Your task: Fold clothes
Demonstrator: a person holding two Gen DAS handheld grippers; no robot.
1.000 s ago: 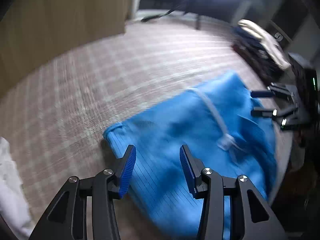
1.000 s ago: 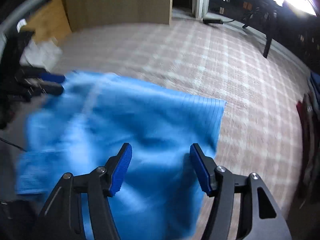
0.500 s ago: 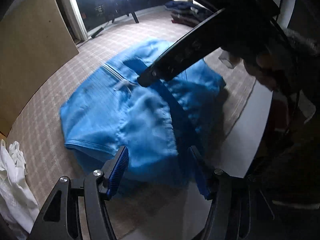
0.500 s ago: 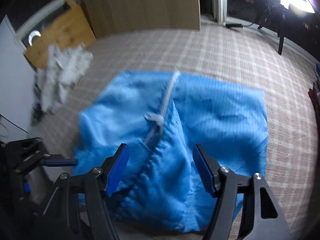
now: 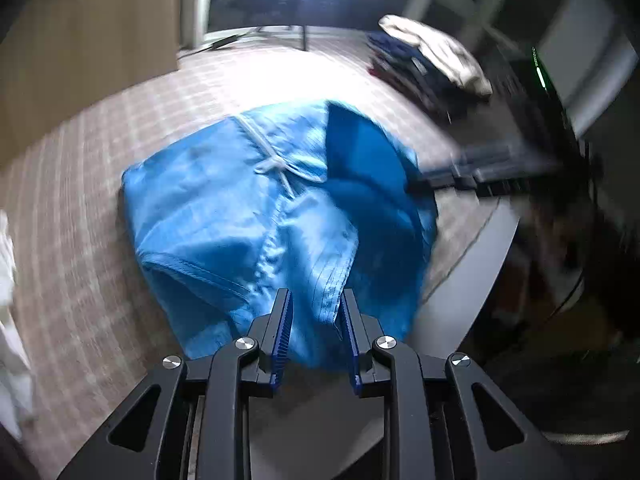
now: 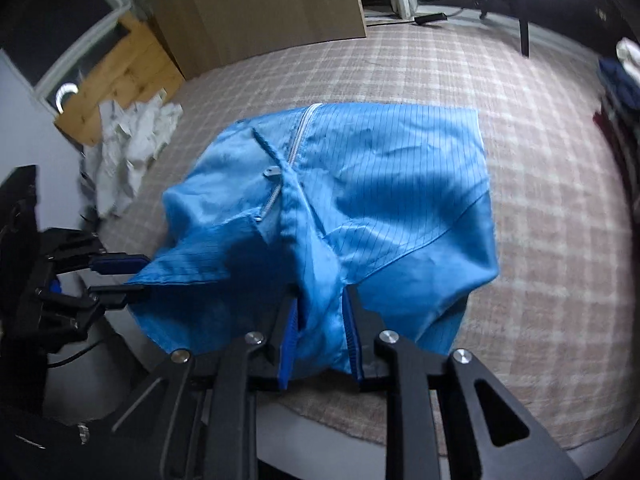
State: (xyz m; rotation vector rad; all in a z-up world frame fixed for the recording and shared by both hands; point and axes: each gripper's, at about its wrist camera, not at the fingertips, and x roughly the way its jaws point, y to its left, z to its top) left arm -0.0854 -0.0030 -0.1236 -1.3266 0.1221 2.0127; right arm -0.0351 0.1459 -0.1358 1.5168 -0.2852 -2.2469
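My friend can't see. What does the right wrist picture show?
The right gripper is pinching the near edge of a blue zip-up garment lying on a checked tablecloth. The left gripper holds the garment's left edge, and a crumpled white cloth lies beyond it.

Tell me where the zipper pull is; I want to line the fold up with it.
In the right wrist view the zipper pull sits partway along the white zipper, left of centre on the blue garment, beyond the right gripper.
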